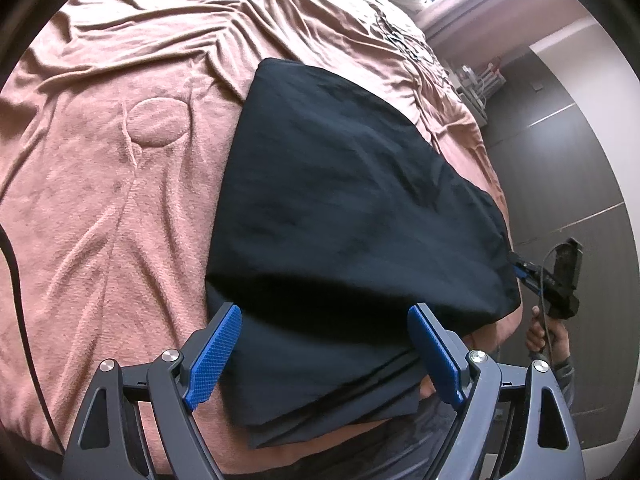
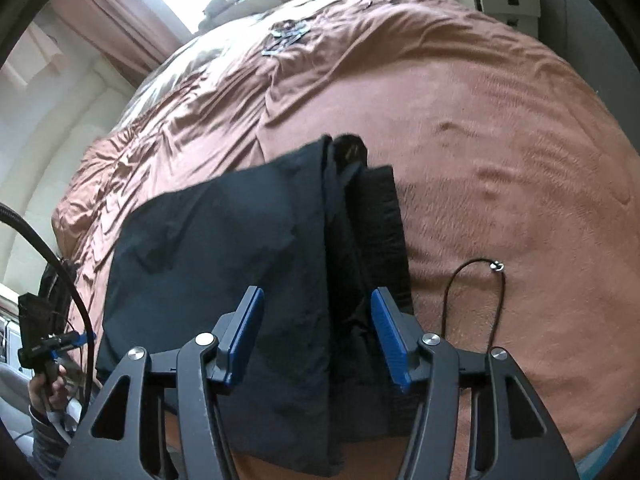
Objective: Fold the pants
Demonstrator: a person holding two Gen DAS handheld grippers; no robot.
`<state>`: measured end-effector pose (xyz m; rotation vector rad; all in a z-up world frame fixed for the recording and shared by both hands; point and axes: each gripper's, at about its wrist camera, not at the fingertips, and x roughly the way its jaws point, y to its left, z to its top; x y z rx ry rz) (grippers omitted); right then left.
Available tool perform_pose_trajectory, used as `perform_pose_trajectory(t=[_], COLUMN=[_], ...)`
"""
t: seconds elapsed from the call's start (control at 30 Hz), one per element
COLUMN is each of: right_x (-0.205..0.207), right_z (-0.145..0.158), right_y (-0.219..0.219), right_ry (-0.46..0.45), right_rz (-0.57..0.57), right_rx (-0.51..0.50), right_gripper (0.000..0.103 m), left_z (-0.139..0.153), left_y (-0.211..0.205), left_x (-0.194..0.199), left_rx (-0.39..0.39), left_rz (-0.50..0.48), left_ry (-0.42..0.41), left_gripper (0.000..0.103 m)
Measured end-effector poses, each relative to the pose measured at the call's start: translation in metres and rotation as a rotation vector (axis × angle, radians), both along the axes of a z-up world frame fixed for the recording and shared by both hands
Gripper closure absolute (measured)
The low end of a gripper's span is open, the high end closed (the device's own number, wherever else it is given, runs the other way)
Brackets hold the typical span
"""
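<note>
Pants, dark navy and of thin soft cloth (image 1: pixel 352 200), are lying folded into a thick rectangular stack on the rumpled salmon-pink bed blanket (image 1: pixel 120 184), straight ahead of both of my grippers. I judge the folding to be nearly finished, since the layers are sitting one on another and the edges are roughly lining up, so I am holding both tools back over the near end of the stack, probably to check or tidy it.

My left gripper (image 1: pixel 324 352) is hanging with its blue textured pads (image 1: pixel 214 356) spread wide, one to either side of the near corner of the bundle. Nothing is sitting between them under pressure; I cannot tell whether the pads are brushing the cloth or floating just above it.

My right gripper (image 2: pixel 316 332) is likewise standing wide, its blue pads (image 2: pixel 246 332) straddling the seam where the folded layers are meeting (the darker waistband strip is showing just beyond its right pad). It is gripping nothing.

To the right of that gripper, apart from the pants, a thin black cord with a small metal end (image 2: pixel 498 267) is lying looped on the blanket.
</note>
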<state>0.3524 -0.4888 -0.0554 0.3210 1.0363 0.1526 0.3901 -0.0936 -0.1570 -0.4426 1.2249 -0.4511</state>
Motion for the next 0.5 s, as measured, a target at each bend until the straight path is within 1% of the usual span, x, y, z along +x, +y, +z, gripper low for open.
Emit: perform_pose_trajectory(t=[0.13,0.17,0.2,0.23,0.27,0.3,0.4,0.5], right_x=[0.011,0.012,0.013,0.013,0.012,0.008,0.001,-0.008], right_z=[-0.003,-0.002,0.000,0.001,0.002,0.004,0.010,0.016], right_y=[0.003,0.007,0.010,0.011,0.012,0.012,0.013,0.005], right_ry=[0.015,0.012,0.016,0.017,0.014,0.007,-0.006,-0.002], right_rz=[0.018,0.023,0.035,0.040,0.045,0.055,0.047,-0.002], right_rx=[-0.027,-0.041,-0.061,-0.075,-0.080,-0.074,-0.089,-0.090], right_gripper=[0.049,0.059,0.077,0.083,0.092,0.097,0.099,0.100], left_z=[0.001,0.001,0.001,0.001,0.002,0.002,0.002,0.002], left_y=[-0.002,-0.002,-0.002,-0.003,-0.002,-0.002,-0.004,-0.004], left_x=[0.000,0.000,0.000,0.000,0.000,0.001,0.002,0.003], left_rx=[0.003,0.003,0.004,0.005,0.005,0.005,0.009,0.010], left_rz=[0.000,0.000,0.001,0.003,0.004,0.005,0.002,-0.005], left_ry=[0.000,0.000,-0.001,-0.002,-0.003,-0.004,-0.006,-0.004], left_gripper=[0.016,0.016,0.016,0.016,0.016,0.016,0.016,0.016])
